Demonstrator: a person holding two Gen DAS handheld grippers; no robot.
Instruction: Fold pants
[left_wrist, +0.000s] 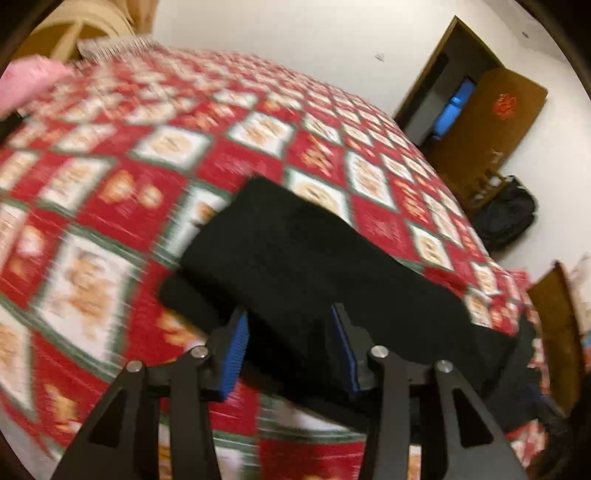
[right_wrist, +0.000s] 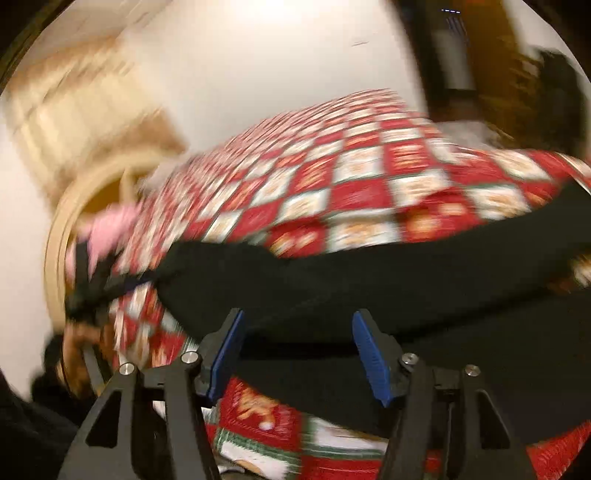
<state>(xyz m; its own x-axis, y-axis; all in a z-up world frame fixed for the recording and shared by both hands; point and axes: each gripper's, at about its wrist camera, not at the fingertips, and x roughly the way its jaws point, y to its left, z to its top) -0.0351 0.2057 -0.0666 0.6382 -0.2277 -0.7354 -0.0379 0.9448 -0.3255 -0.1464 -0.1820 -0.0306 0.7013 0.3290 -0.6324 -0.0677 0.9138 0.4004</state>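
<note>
Black pants (left_wrist: 295, 258) lie folded in layers on a bed with a red, white and green checked cover (left_wrist: 110, 184). My left gripper (left_wrist: 291, 325) is open, its blue-padded fingers (left_wrist: 236, 350) straddling the near edge of the pants. In the right wrist view the pants (right_wrist: 388, 280) stretch across the cover (right_wrist: 351, 184). My right gripper (right_wrist: 297, 328) is open with its blue pads (right_wrist: 369, 354) on either side of the pants' near edge. The left gripper (right_wrist: 92, 280) shows blurred at far left. Both views are motion-blurred.
A pink cloth (left_wrist: 29, 81) lies at the bed's far left corner. A brown wooden door (left_wrist: 487, 122) stands open by the white wall, with a dark bag (left_wrist: 506, 214) on the floor. A pale wooden headboard (right_wrist: 85, 206) curves behind the bed.
</note>
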